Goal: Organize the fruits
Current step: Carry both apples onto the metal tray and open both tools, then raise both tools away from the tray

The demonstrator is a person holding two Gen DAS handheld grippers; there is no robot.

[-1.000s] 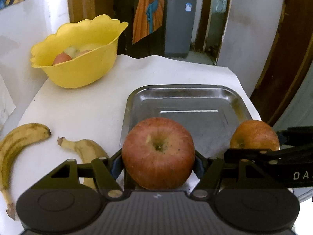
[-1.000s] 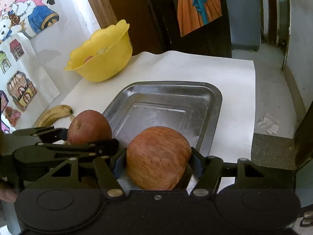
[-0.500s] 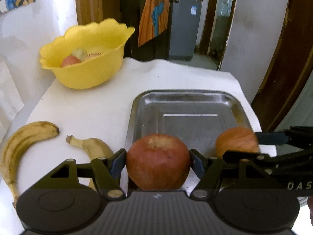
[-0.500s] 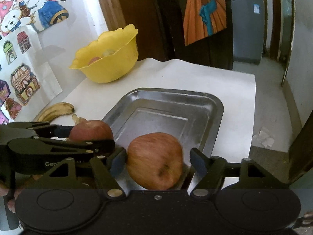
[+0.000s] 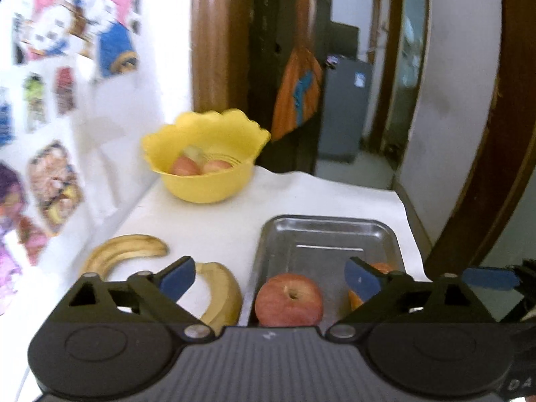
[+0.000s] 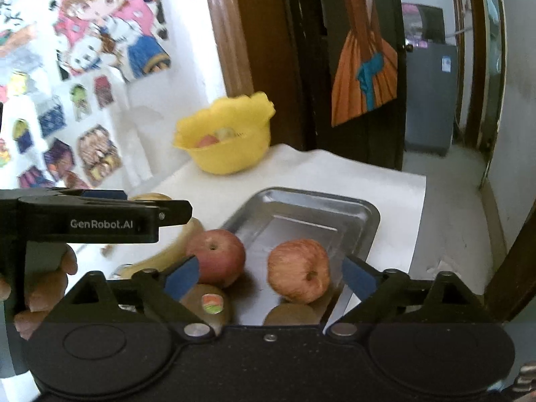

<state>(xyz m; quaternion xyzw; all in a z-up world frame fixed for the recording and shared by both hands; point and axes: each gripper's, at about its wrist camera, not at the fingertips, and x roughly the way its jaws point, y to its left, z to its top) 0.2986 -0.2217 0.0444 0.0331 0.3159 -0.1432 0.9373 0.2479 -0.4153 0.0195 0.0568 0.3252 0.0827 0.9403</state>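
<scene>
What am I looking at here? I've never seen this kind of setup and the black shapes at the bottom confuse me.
Those black shapes are handheld grippers, one per hand, each carrying a camera looking along its jaws. One picture comes from the left gripper, the other from the right gripper. Both have jaws opening, holding nothing. On the white-covered table sits a metal tray with two apples and two kiwis. Beside it lie two bananas; behind stands a yellow bowl of fruit.
</scene>
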